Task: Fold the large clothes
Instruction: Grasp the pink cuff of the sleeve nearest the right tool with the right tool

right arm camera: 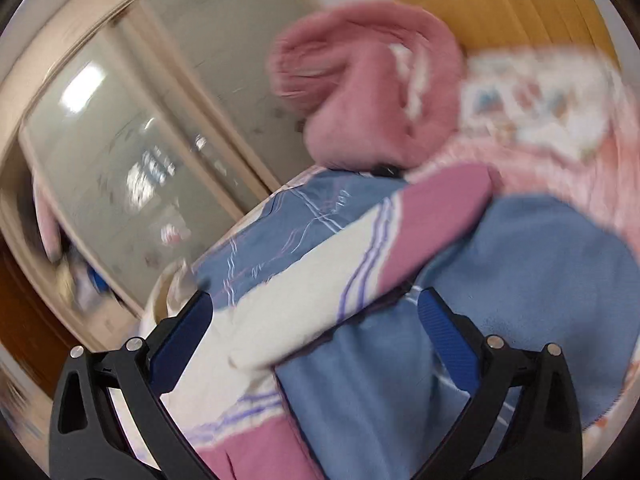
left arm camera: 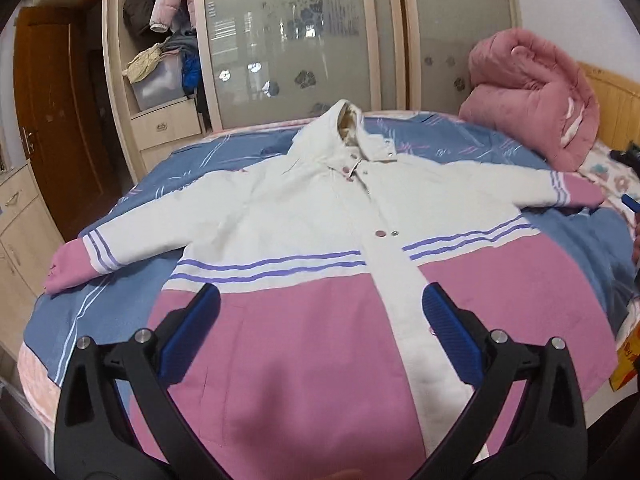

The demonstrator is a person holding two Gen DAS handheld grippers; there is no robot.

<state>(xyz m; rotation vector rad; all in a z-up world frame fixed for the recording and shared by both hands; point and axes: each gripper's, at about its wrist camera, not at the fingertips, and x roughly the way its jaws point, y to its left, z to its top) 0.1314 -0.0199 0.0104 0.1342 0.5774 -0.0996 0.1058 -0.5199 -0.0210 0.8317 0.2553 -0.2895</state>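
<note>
A white and pink hooded jacket (left arm camera: 304, 216) with purple stripes lies flat, front up, on the blue bedsheet (left arm camera: 120, 312), both sleeves spread out. My left gripper (left arm camera: 320, 300) hovers open above the jacket's pink lower half, nothing between its blue pads. In the blurred, tilted right wrist view, the jacket's right sleeve (right arm camera: 360, 256) with its pink cuff (right arm camera: 440, 216) stretches across the sheet. My right gripper (right arm camera: 316, 312) is open above that sleeve, empty.
A rolled pink quilt (left arm camera: 532, 96) sits at the bed's far right by a wooden headboard (left arm camera: 616, 108). Behind the bed stands a wardrobe with glass sliding doors (left arm camera: 288, 40) and open shelves of clothes (left arm camera: 164, 40). A brown door (left arm camera: 48, 112) is at left.
</note>
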